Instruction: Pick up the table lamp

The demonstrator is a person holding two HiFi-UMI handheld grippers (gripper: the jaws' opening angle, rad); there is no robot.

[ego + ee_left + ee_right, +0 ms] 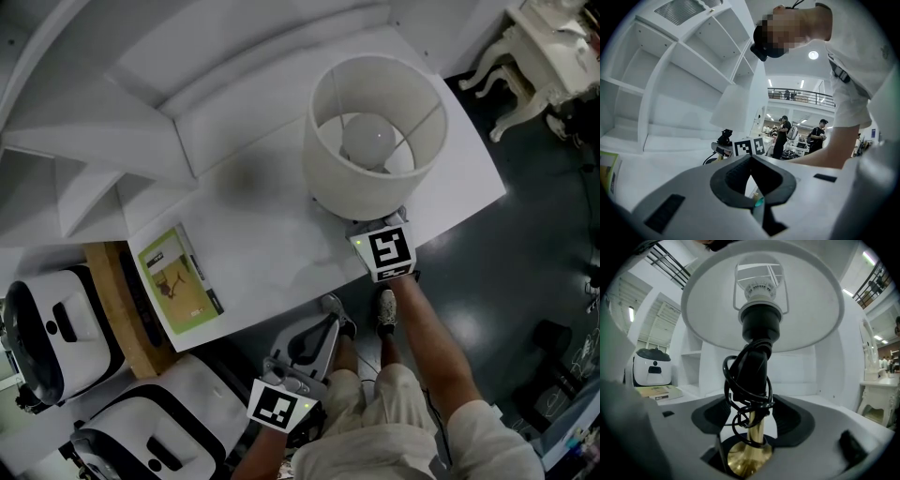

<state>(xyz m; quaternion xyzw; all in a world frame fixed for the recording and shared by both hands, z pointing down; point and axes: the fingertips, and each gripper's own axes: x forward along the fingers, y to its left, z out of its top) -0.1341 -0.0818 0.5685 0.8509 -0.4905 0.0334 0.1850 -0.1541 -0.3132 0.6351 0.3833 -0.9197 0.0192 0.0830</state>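
Observation:
The table lamp [375,141] has a white drum shade and a bulb, and stands near the front right edge of the white table [262,234]. My right gripper [371,223] reaches under the shade from the front. In the right gripper view its jaws [754,416] stand open on either side of the lamp's brass stem [757,439], with gaps showing. A black cord [747,394] is coiled round the stem below the socket. My left gripper [336,325] hangs below the table's front edge by the person's legs, shut [750,159] on nothing.
A green book [175,281] lies at the table's front left. Below it are a wooden board [117,309] and two white appliances [56,333]. White shelving [94,141] rises behind the table. An ornate white table [544,56] stands at the far right. The person's feet [386,314] are under the table edge.

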